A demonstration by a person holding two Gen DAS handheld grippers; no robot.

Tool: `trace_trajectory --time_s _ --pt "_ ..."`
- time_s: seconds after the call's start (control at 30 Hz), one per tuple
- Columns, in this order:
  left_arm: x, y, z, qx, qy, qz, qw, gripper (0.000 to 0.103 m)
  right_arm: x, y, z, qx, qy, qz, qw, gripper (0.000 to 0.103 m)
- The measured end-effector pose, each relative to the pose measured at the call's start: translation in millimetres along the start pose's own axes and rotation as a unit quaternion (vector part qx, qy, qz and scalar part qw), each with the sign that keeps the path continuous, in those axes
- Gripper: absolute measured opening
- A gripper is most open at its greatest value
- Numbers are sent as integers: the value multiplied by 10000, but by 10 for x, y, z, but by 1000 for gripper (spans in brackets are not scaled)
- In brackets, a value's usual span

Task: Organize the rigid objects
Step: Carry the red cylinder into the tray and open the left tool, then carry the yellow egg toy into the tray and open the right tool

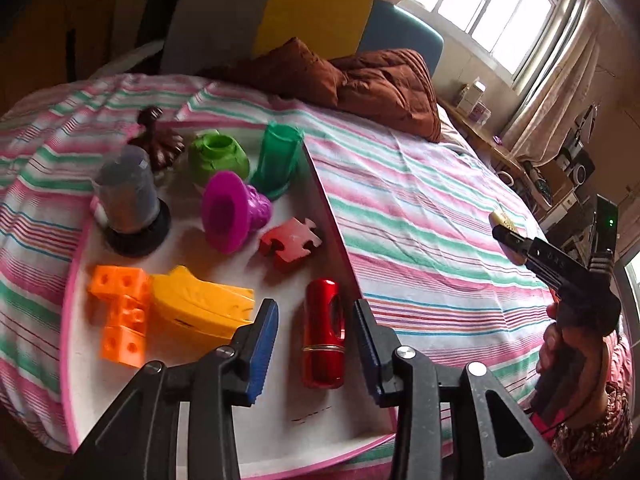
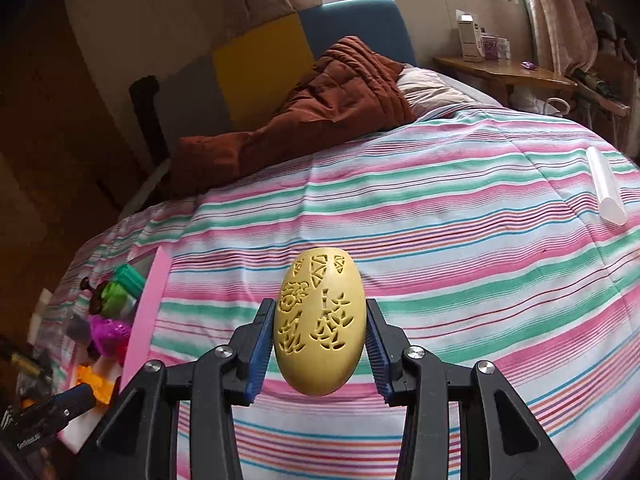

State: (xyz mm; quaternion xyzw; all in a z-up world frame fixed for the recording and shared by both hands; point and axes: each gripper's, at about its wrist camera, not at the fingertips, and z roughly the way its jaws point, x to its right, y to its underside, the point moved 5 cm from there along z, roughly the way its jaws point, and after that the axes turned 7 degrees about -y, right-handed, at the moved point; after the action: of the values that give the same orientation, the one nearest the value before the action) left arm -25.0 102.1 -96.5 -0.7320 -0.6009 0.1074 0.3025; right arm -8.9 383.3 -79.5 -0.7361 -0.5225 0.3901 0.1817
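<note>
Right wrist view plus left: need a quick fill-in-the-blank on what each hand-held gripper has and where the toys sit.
1. The right hand-held gripper is shut on a carved yellow ____.
2. The left hand-held gripper is open, with a ____ metal cylinder lying between its fingers.
3. The purple vase lies on the white ____ with a pink rim.
4. The bed sheet under the egg is ____.

Missing: egg; red; tray; striped

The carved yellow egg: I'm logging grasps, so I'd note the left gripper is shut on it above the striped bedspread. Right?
Not quite: the right gripper holds the carved yellow egg above the striped bedspread, as the right wrist view shows. The left gripper is open over the red cylinder.
</note>
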Motion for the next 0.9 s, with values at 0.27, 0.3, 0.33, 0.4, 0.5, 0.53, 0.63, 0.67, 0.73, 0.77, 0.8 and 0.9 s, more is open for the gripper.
trace_trajectory --time_s 0.27,0.3,0.33,0.4,0.5,0.53,0.63,0.67,0.73,0.77,0.8,0.9 --pt "-524 -72 -337 415 -310 -594 9969 38 -722 283 -13 -428 -1007 -451 9930 43" --pt "-602 -74 -372 460 -377 -668 9960 39 -818 317 -13 -492 -1134 -541 9908 43" --pt "-669 -71 -405 495 -428 -731 9952 39 -918 350 -8 -569 -1269 -633 9883 43" --pt "-807 -67 -469 561 -532 -836 9935 39 -1108 416 -10 -681 -1498 -811 9830 43" --pt "-962 -48 -538 638 -712 -956 9908 39 -1397 529 -14 -840 -1747 -1159 9742 43" --pt "-998 -40 -556 659 -744 -997 9900 40 -1479 566 -15 -881 -1807 -1272 9713 43" --pt "-1092 -23 -591 696 -781 -1129 9881 40 -1724 691 7 -1079 -1922 -1655 9613 43" --pt "-1122 -21 -599 704 -804 -1167 9874 40 -1805 738 18 -1147 -1944 -1780 9578 43" --pt "-1159 -11 -620 727 -828 -1223 9864 40 -1943 819 39 -1296 -2047 -1972 9499 43" --pt "-1183 -14 -630 737 -844 -1246 9859 40 -2014 869 56 -1385 -2104 -2071 9453 43" --pt "-1207 -14 -645 756 -870 -1266 9852 40 -2083 918 80 -1483 -2151 -2188 9401 43" --pt "-1274 -8 -697 825 -949 -1324 9832 40 -2288 1082 158 -1777 -2302 -2501 9235 43"
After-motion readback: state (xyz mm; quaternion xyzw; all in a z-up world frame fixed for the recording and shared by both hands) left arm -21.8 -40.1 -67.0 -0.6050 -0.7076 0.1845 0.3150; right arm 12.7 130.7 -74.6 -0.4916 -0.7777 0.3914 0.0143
